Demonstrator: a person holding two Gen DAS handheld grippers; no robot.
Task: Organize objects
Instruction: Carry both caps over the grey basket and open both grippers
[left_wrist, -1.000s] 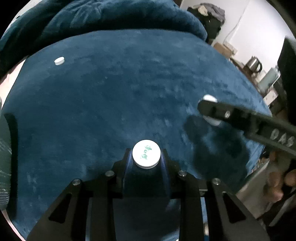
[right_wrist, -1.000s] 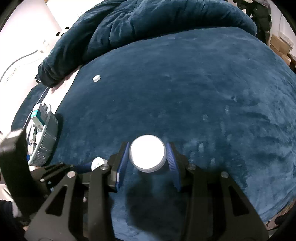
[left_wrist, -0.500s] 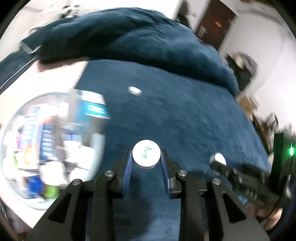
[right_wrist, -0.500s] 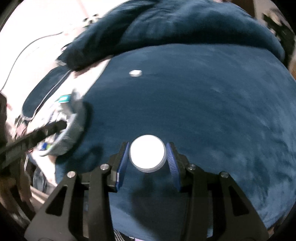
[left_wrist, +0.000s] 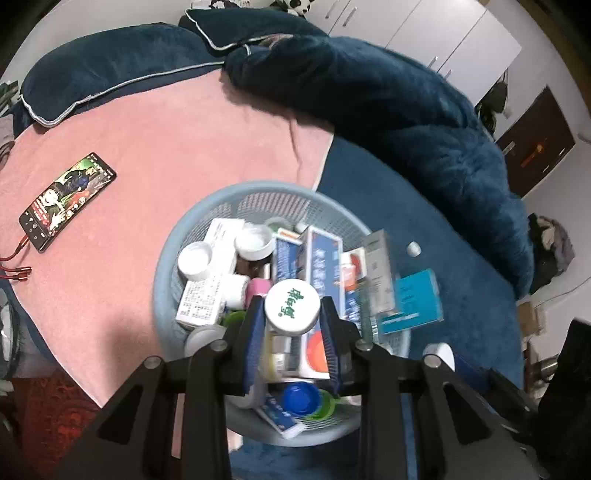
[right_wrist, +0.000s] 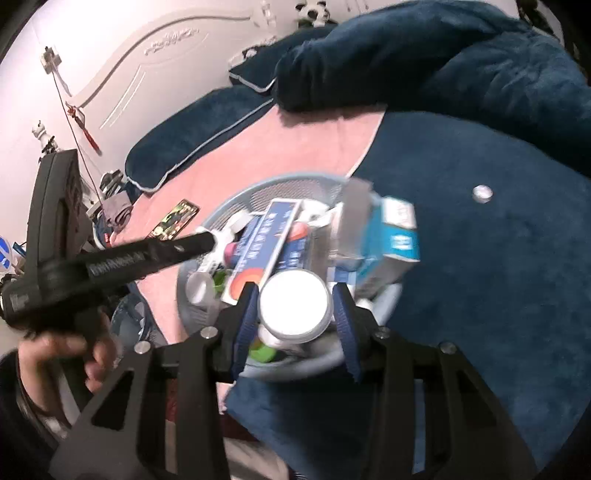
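My left gripper (left_wrist: 292, 325) is shut on a bottle with a white cap bearing green writing (left_wrist: 292, 303), held above the light blue mesh basket (left_wrist: 177, 254). The basket holds several medicine boxes, bottles and jars. My right gripper (right_wrist: 295, 321) is shut on a white-capped jar (right_wrist: 294, 304), held over the near rim of the same basket (right_wrist: 288, 181). The left gripper's black body (right_wrist: 110, 258) crosses the right wrist view from the left. A small white cap (left_wrist: 413, 249) lies alone on the blue blanket, also in the right wrist view (right_wrist: 482, 192).
The basket stands where a pink sheet (left_wrist: 166, 140) meets the dark blue blanket (left_wrist: 424, 206). A phone (left_wrist: 68, 197) with red cables lies on the sheet at left. Blue pillows (left_wrist: 92, 74) and a bunched duvet (left_wrist: 388, 96) lie behind. A hand (right_wrist: 70, 354) holds the left gripper.
Both grippers have swung left from over the open blanket to above the basket, each still holding its bottle or jar. The basket and pink sheet now fill both views.
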